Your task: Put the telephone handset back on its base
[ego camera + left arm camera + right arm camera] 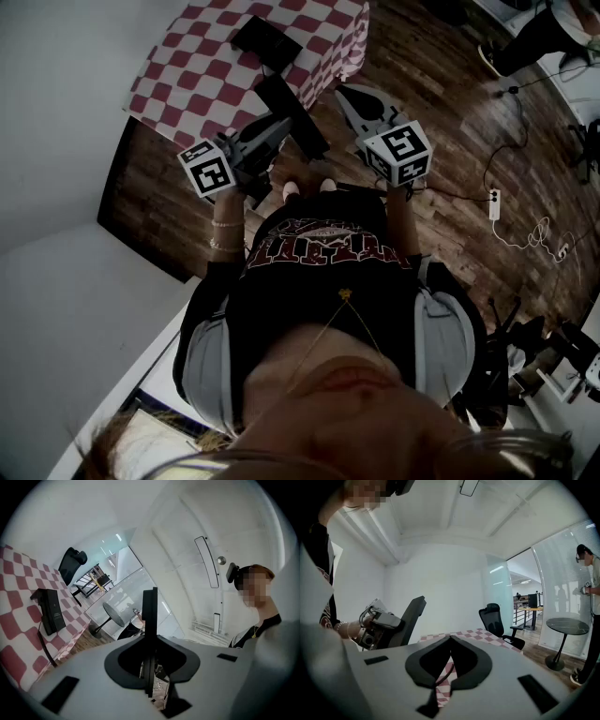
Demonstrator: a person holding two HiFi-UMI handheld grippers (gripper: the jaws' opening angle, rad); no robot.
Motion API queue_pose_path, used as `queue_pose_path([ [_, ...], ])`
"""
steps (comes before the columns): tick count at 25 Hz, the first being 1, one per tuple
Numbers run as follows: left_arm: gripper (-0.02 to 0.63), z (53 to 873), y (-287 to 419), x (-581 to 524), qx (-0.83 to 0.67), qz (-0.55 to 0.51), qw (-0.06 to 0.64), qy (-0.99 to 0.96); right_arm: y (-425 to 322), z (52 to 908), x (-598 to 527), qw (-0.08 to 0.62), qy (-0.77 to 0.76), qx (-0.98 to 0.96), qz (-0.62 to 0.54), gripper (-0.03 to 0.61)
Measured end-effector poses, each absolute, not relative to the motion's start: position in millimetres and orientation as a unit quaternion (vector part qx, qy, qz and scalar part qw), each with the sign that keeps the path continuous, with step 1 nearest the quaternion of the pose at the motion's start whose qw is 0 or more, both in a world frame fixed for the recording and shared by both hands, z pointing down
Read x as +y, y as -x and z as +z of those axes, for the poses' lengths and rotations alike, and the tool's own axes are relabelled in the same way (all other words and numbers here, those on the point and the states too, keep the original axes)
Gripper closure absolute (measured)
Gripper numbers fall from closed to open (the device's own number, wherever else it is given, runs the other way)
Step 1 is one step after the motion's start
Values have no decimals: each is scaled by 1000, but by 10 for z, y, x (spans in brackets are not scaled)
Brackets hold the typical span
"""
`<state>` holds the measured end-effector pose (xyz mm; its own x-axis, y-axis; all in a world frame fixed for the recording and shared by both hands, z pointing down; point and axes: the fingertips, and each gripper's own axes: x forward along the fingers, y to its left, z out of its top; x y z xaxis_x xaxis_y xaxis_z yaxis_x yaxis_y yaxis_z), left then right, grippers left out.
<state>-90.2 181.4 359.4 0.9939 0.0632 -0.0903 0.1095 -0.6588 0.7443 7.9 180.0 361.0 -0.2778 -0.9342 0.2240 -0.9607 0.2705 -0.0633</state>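
**Handset in transit.** The left gripper (275, 129) was clamped on the handset (286, 101), which it held in the air at the near edge of the table (323, 33). This was well apart from the base (265, 39), lying farther in on the checked cloth. The right gripper (349, 96) hung to the right, jaws together and empty. Because the pads pinched a long, thin bar across its narrow faces, the handset could pivot or slip on the way. A tilted approach would probably leave it askew on the base, or shove the base and its cord (47, 648) along the cloth.
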Motion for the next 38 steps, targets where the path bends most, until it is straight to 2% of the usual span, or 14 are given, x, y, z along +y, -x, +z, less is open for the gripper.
queue_pose_path([
  [38,537,3725,325,1951,25,-29,417,-908,-571,3736,2060,52,-583,-804,105,558],
])
